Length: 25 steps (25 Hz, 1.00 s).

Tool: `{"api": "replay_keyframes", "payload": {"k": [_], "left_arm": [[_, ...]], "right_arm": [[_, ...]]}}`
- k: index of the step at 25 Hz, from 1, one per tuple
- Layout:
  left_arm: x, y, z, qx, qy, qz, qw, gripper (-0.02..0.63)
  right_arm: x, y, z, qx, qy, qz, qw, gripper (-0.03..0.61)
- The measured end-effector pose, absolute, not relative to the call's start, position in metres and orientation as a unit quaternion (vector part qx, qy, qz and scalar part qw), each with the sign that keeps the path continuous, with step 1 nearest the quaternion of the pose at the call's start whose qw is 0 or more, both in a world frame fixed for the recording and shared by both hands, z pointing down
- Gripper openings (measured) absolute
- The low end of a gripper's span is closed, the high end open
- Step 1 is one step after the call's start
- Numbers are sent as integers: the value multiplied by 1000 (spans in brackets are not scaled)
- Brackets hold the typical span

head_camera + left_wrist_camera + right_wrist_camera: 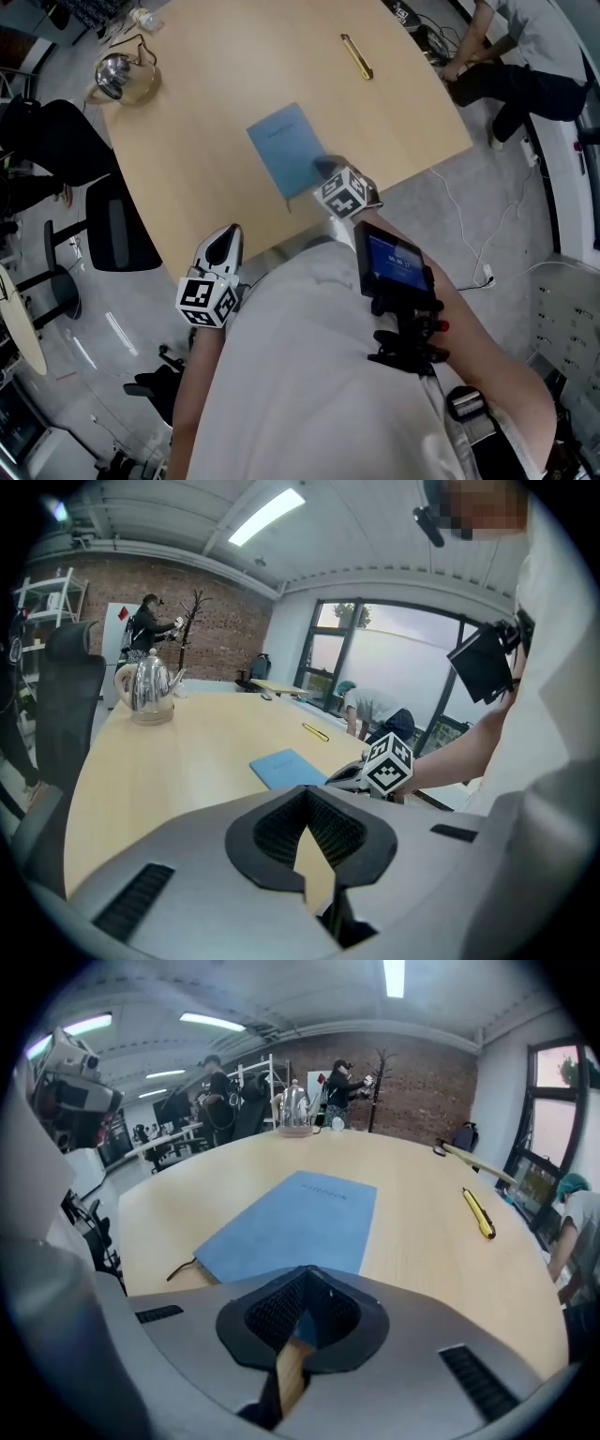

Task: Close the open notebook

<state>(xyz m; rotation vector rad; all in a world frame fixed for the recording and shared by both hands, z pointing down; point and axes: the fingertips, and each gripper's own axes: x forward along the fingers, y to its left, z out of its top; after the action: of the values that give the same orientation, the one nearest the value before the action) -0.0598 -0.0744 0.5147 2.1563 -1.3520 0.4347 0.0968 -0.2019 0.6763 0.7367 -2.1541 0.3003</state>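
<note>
Your right claw (324,170) has its jaws together with nothing between them. It sits right at the 5 o'clock corner of the blue notebook (286,145); whether it touches the cover can't be told. In the right gripper view the notebook lies just ahead at 12 o'clock. It is flat on the bench (234,75) with its cover shut and a thin dark ribbon (180,1269) trailing from its near left corner.

Your left claw (228,236) also has its jaws together and carries nothing. It is down at the bench's near edge, at 7 o'clock from the notebook and well apart from it. In its own view the notebook is ahead at 12 o'clock, with your right claw's marker cube (388,766) at 1 o'clock.

Further out, a yellow pen-like tool (357,56) lies at 1 o'clock from the notebook. A shiny kettle (122,77) stands at the bench's far corner at 10 o'clock. A black office chair (117,225) sits off the bench at 8 o'clock.
</note>
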Motion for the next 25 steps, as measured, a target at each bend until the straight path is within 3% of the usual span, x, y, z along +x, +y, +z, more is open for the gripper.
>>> {"api": "replay_keyframes", "payload": {"k": [19,25], "left_arm": [[-59,-78,520,816,-485,163,268,5],[-53,-81,516,831,-467,158,257,5]], "right_arm": [[90,-204,672,317,-859,160,368,17],[79,-205,645,324,-874,169,320,17]]}}
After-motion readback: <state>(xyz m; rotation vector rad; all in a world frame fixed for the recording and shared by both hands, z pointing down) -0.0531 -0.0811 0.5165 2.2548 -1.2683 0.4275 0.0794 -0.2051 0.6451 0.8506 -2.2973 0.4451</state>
